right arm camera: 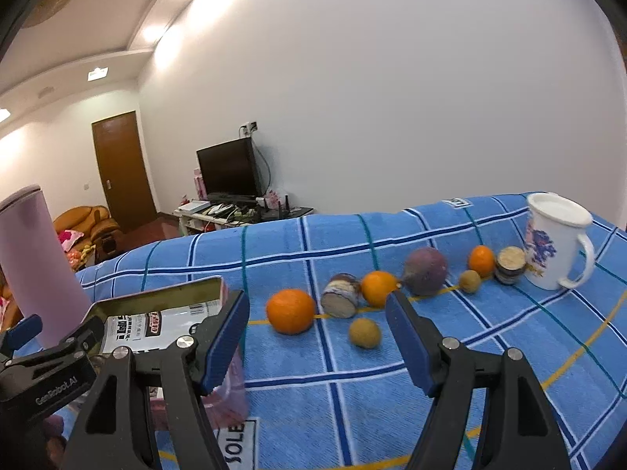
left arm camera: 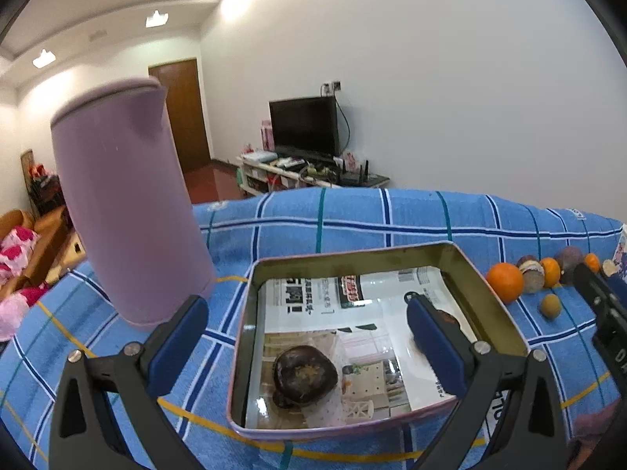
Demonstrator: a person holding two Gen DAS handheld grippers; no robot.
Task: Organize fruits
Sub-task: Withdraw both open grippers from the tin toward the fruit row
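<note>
A rectangular tin (left arm camera: 497,313) lined with printed paper holds a dark round fruit (left arm camera: 305,375); a second dark fruit (left arm camera: 448,318) peeks out behind my right-hand finger. My left gripper (left arm camera: 307,338) hovers open over the tin with nothing between its pads. On the blue checked cloth (right arm camera: 509,344) lie a large orange (right arm camera: 290,310), a small brown fruit (right arm camera: 364,333), a cut fruit half (right arm camera: 341,294), a second orange (right arm camera: 378,288) and a purple fruit (right arm camera: 425,270). My right gripper (right arm camera: 317,338) stands open in front of them, empty.
A tall lilac jug (left arm camera: 129,211) stands left of the tin. A white lidded mug (right arm camera: 552,244) sits at the row's far right, beside a small orange (right arm camera: 481,260), a brown fruit (right arm camera: 469,281) and another cut half (right arm camera: 509,265). The cloth's far edge drops off to the room.
</note>
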